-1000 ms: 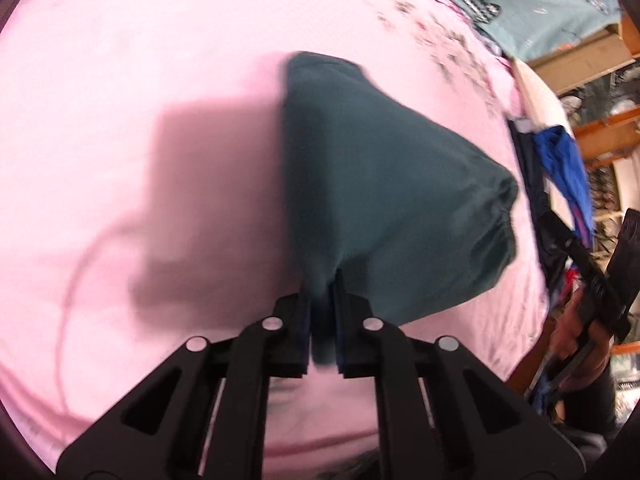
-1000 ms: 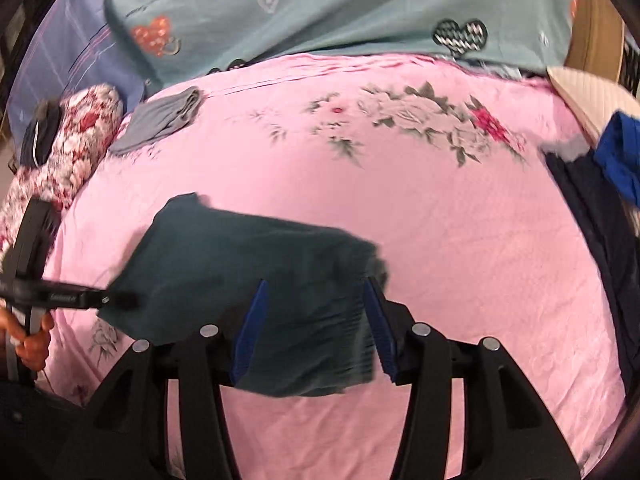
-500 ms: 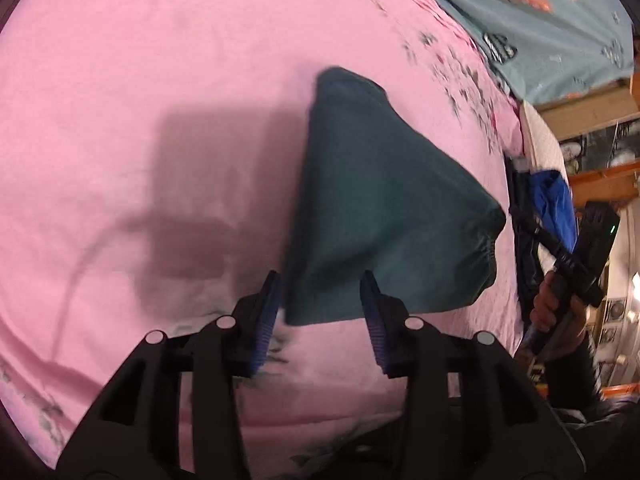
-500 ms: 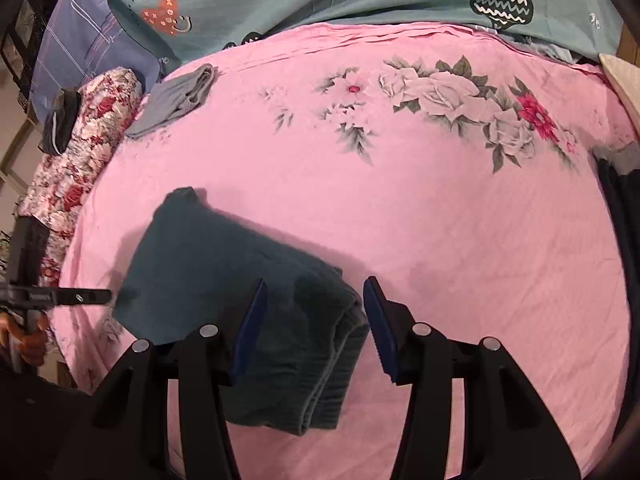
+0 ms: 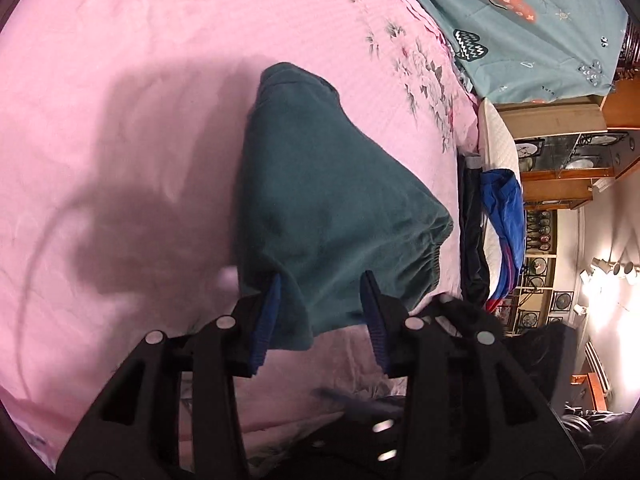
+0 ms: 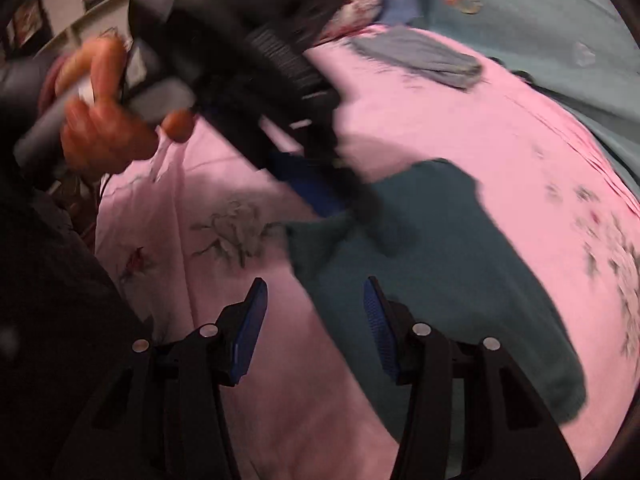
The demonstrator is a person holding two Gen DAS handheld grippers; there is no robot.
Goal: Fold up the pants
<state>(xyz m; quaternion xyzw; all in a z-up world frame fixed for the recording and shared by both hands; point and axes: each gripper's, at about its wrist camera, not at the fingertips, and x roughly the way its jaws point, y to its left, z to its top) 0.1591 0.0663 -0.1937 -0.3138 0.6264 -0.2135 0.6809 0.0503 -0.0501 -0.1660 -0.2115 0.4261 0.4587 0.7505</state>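
The folded teal pants [image 5: 328, 208] lie mid-frame on the pink sheet [image 5: 120, 60] in the left view. The left gripper [image 5: 320, 312] has its jaws spread wide around the pants' near corner, gripping nothing. The right gripper [image 6: 312, 320] also stands open, at the pants' [image 6: 440, 272] edge.

One dark green pants [image 5: 328, 200], two tongs [image 5: 320, 316] [image 6: 312, 320], one grey folded garment [image 6: 424, 60], one hand [image 6: 100, 120].
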